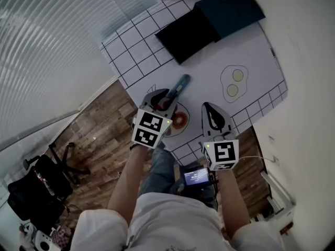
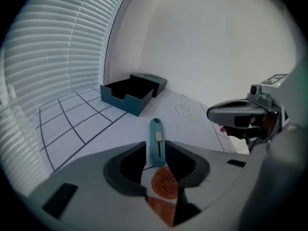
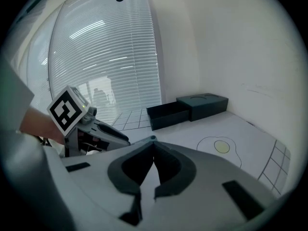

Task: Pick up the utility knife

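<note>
The teal utility knife [image 1: 178, 87] lies flat on the white mat, pointing away from me. In the left gripper view the utility knife [image 2: 157, 141] sits straight ahead, its near end in the gap between the fingertips. My left gripper [image 1: 163, 98] hovers low over that end, jaws open and apart from the knife's sides; the left gripper [image 2: 155, 149] holds nothing. My right gripper [image 1: 210, 107] hangs to the right of the knife, above bare mat. The right gripper [image 3: 153, 147] is shut, tips meeting with nothing between them.
A dark box with an open tray [image 1: 209, 22] stands at the far end of the gridded table mat [image 1: 131, 51]. A drawn fried egg [image 1: 234, 82] is at the right, and an orange-red disc [image 2: 165, 182] lies just under the left jaws. Wooden floor and a black chair [image 1: 39, 187] are at left.
</note>
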Demonstrator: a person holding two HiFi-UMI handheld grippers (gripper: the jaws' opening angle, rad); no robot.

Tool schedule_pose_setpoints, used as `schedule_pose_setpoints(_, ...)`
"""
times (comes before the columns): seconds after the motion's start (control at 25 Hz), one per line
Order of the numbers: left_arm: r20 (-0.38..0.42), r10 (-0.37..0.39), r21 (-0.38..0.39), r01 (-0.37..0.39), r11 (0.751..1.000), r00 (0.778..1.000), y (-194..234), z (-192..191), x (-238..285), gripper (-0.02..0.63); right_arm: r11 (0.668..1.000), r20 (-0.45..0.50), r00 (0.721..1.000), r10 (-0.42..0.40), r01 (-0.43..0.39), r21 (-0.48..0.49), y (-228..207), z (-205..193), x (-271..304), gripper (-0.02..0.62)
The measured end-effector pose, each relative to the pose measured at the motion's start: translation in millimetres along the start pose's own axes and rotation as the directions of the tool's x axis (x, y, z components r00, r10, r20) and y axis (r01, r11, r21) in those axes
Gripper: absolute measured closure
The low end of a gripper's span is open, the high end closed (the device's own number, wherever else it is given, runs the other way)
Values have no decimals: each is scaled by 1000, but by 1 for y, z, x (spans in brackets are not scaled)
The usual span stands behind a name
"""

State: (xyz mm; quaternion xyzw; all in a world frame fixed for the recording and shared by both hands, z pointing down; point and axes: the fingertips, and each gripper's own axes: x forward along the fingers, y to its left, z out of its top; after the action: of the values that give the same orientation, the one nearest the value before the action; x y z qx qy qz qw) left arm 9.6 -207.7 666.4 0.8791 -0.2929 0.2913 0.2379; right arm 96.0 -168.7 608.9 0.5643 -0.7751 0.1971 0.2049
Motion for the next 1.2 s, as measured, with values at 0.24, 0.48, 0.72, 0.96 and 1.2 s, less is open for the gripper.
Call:
schedule_pose_setpoints(0.24, -20, -11, -12, 11, 1000, 1000, 4, -5, 4, 480, 1000, 0, 1000, 0, 0, 6, 0, -1, 1, 589)
schedule_pose_setpoints(0.48, -84, -65, -2, 65, 998, 994, -9, -11, 12, 470, 1000, -6, 1000, -6, 6, 9, -2, -4, -2, 589)
schedule_pose_setpoints(0.72, -145, -20, 151, 42, 988, 989, -23, -20, 19, 530, 1000, -3, 1000, -7, 7, 6, -3, -3, -4, 589)
schedule_pose_setpoints(0.96, -66, 10, 207, 3, 978, 998, -21, -3, 9, 532, 1000, 3, 1000, -13, 13, 6, -6, -1, -10, 589)
schedule_pose_setpoints(1.2, -50, 1, 197, 9, 980, 999, -21, -1, -1, 532, 1000, 8, 1000, -17, 17, 0, -10, 1, -12, 589)
